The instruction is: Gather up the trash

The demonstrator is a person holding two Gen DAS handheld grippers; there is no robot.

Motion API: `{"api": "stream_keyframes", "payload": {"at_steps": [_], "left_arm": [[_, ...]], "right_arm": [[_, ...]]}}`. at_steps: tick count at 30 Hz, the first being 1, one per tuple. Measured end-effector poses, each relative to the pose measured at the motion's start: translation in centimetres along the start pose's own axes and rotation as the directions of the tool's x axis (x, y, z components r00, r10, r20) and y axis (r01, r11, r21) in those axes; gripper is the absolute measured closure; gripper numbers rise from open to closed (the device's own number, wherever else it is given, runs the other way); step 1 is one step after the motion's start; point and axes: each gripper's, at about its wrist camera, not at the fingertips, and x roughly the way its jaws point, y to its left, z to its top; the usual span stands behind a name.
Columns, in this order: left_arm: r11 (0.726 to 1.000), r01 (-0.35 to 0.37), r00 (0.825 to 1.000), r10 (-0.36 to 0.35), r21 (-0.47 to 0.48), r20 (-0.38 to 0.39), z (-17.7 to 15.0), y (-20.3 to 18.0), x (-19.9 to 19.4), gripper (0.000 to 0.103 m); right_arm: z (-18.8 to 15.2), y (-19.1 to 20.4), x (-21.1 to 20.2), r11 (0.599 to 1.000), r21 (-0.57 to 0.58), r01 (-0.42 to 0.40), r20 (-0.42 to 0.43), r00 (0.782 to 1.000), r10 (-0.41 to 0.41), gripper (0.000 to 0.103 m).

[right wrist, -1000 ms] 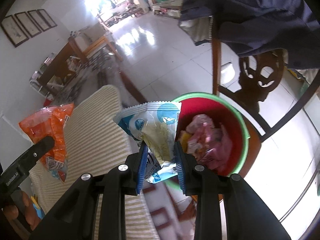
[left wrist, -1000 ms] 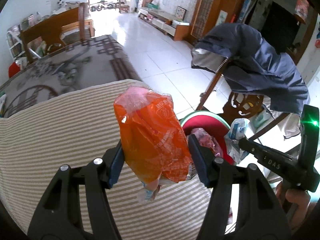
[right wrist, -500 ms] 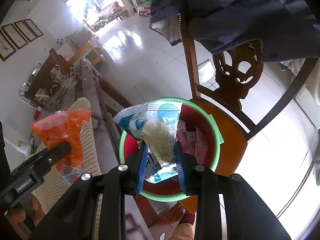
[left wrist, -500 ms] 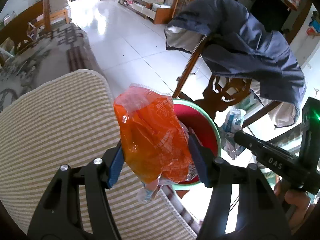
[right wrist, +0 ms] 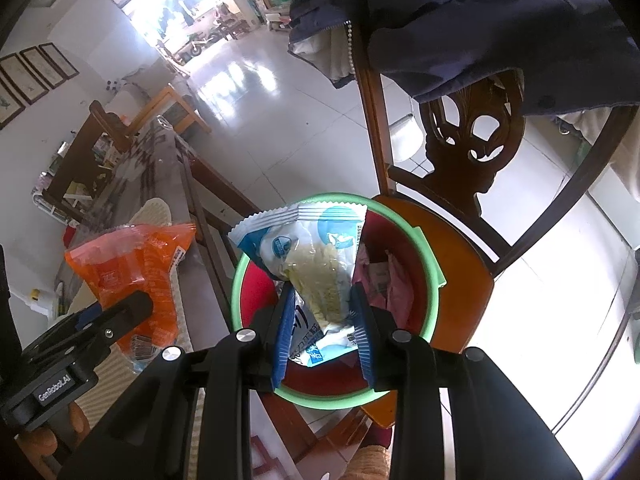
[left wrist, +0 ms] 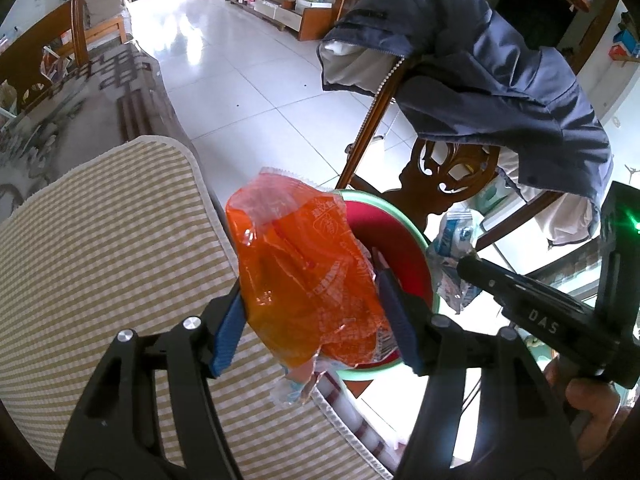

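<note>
My left gripper (left wrist: 310,312) is shut on a crumpled orange plastic wrapper (left wrist: 304,268) and holds it over the striped table edge, beside the red basin with a green rim (left wrist: 404,232). My right gripper (right wrist: 322,320) is shut on a blue-and-white snack packet (right wrist: 316,264) and holds it directly above that basin (right wrist: 434,280), which sits on a wooden chair seat (right wrist: 460,280). Pink wrappers (right wrist: 396,280) lie inside the basin. The orange wrapper (right wrist: 136,264) and left gripper show at the left of the right wrist view.
A dark blue jacket (left wrist: 500,68) hangs over the carved chair back (left wrist: 452,168) behind the basin. The beige striped tablecloth (left wrist: 100,248) covers the table at left. White tiled floor (left wrist: 248,76) stretches beyond. A wooden bench (right wrist: 132,120) stands farther back.
Both grippers have moved toward the basin with their wrappers. The right packet went from beside the basin to directly over it. The orange wrapper now overlaps the basin's near rim.
</note>
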Motion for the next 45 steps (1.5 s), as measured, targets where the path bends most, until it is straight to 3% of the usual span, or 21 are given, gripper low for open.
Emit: {"api": "stream_keyframes", "payload": {"at_steps": [1,3,6,17,20,24,27,30,33,35,36,38,41,45], "left_arm": [[1.000,0.001,1.000,-0.001,-0.002,0.002,-0.1,0.1,-0.1,0.033],[1.000,0.006,1.000,-0.006,-0.008,0.016,-0.2,0.5,-0.5,0.021],[1.000,0.001,0.999,-0.001,-0.013,0.037,-0.3,1.1,-1.2,0.016],[0.999,-0.022,0.994,0.027,-0.044,0.107,-1.8,4.9,-5.1,0.007],[0.997,-0.045,0.988,0.054,-0.065,0.146,-2.5,6.6,-6.9,0.007],[0.993,-0.084,0.971,0.101,-0.087,0.215,-3.6,9.1,-9.9,0.006],[0.986,-0.115,0.946,0.145,-0.120,0.289,-4.6,11.9,-13.1,0.006],[0.982,-0.118,0.928,0.161,-0.146,0.335,-5.4,14.2,-15.6,0.006],[0.978,-0.121,0.899,0.180,-0.169,0.399,-6.7,16.9,-18.7,0.006],[0.974,-0.129,0.871,0.201,-0.186,0.449,-7.7,18.3,-20.5,0.006],[0.972,-0.133,0.859,0.210,-0.192,0.467,-8.1,18.9,-21.2,0.006],[0.964,-0.163,0.826,0.250,-0.211,0.505,-9.0,20.3,-22.8,0.005],[0.942,-0.243,0.777,0.331,-0.230,0.535,-10.2,22.1,-24.7,0.005],[0.926,-0.285,0.736,0.376,-0.247,0.563,-11.4,24.1,-26.7,0.005]], "right_arm": [[0.0,0.1,0.0,1.000,0.000,0.006,0.005,1.000,-0.006,0.069],[-0.1,0.2,0.2,1.000,0.005,0.013,0.011,1.000,-0.013,0.057],[-0.2,0.4,0.3,1.000,0.016,0.017,0.012,1.000,-0.017,0.053],[-1.8,4.2,0.4,1.000,-0.022,0.020,0.015,1.000,-0.019,0.041],[-2.5,6.3,-0.1,0.999,-0.044,0.012,0.034,0.999,-0.011,0.031],[-3.8,10.6,-1.9,0.993,-0.120,-0.002,0.120,0.993,0.016,0.020],[-4.8,13.7,-3.6,0.985,-0.171,-0.016,0.204,0.978,0.052,0.009],[-6.3,17.2,-6.1,0.975,-0.221,-0.007,0.337,0.938,0.083,0.007],[-8.3,20.4,-9.0,0.968,-0.249,0.034,0.516,0.850,0.103,0.007],[-10.1,22.6,-10.5,0.966,-0.243,0.082,0.648,0.755,0.099,0.007],[-10.8,23.6,-10.7,0.966,-0.235,0.104,0.681,0.727,0.088,0.007],[-11.4,24.8,-10.6,0.968,-0.239,0.077,0.677,0.727,0.109,0.007],[-12.1,26.5,-9.6,0.972,-0.231,0.043,0.632,0.766,0.116,0.007],[-13.3,29.1,-8.4,0.963,-0.260,0.070,0.595,0.797,0.103,0.007]]}}
